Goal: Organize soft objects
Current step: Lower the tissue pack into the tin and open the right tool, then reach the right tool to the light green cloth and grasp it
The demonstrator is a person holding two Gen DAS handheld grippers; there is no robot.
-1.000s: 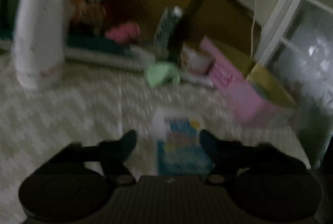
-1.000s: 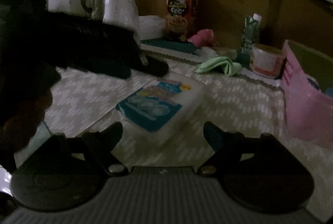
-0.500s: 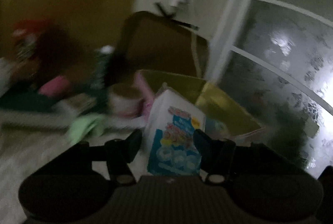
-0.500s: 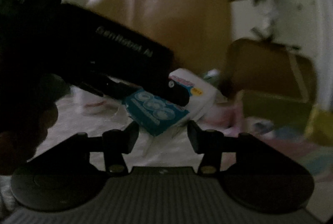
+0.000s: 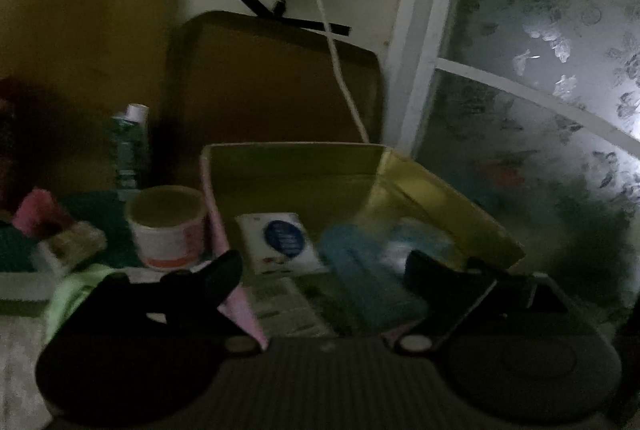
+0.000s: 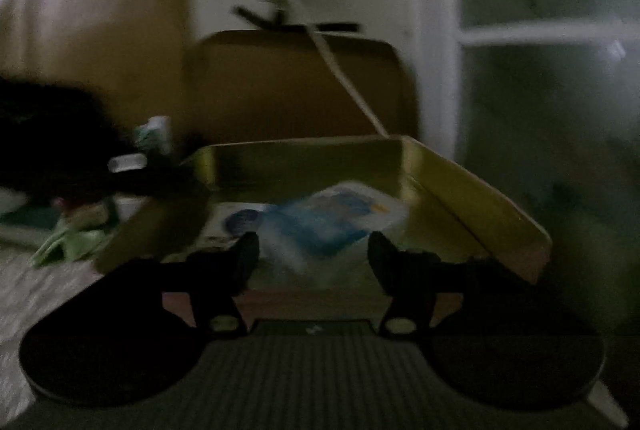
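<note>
Dim, partly blurred wrist views over a pink storage box (image 5: 236, 302) with yellow-green inner walls at the right of the patterned tabletop (image 6: 24, 286). Left gripper (image 5: 324, 266): jaws opening, wide, nothing pressed between them. Right gripper (image 6: 312, 250): jaws opening; the blue-and-white soft pack (image 6: 332, 218) lies inside the box beyond them, ungripped. A white packet with a blue round label (image 5: 280, 242) lies beside it. Left of the box: a white tub (image 5: 166, 226), a green cloth (image 5: 76, 294).

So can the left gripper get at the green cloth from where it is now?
Probably yes: the green cloth lies uncovered on the table outside the bin, beside the left gripper, whose jaws are opening with nothing between them.
</note>
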